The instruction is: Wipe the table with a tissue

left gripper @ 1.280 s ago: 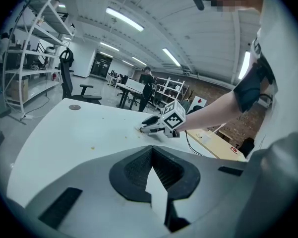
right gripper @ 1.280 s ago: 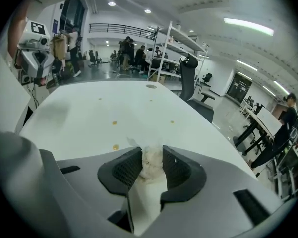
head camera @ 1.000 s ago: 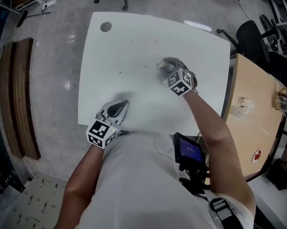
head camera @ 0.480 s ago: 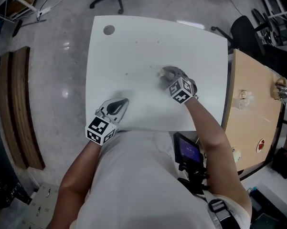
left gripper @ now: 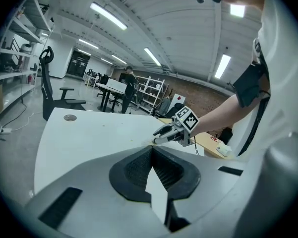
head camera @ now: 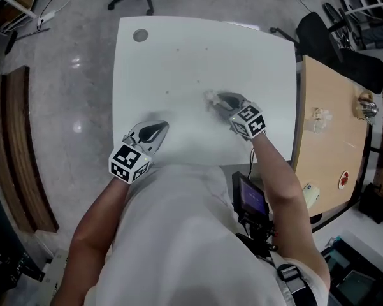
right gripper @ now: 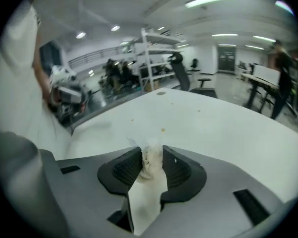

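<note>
Head view puts the right gripper (head camera: 218,100) over the middle of the white table (head camera: 178,56). A crumpled tissue (head camera: 209,97) pokes out past its tips on the far-left side and looks to touch the tabletop. Right gripper view confirms the grip: the 2 pads pinch the tissue wad between them, with a tail of it hanging back under the jaws. The key relation is that the small specks (right gripper: 162,130) lie ahead of the tissue, further out along the line the jaws point, toward the far edge and the round hole (head camera: 140,36). The wiping stroke therefore probably has to push away from the person rather than pull back. The wad is bunched, so I cannot call a clear long axis. The left gripper (head camera: 154,131) is near the table's near edge, well apart from the tissue. Its jaws are pressed together with nothing between them. The right hand is clearly nearer the dirt and holds the tissue, so the next move is its job. The left hand looks idle.
</note>
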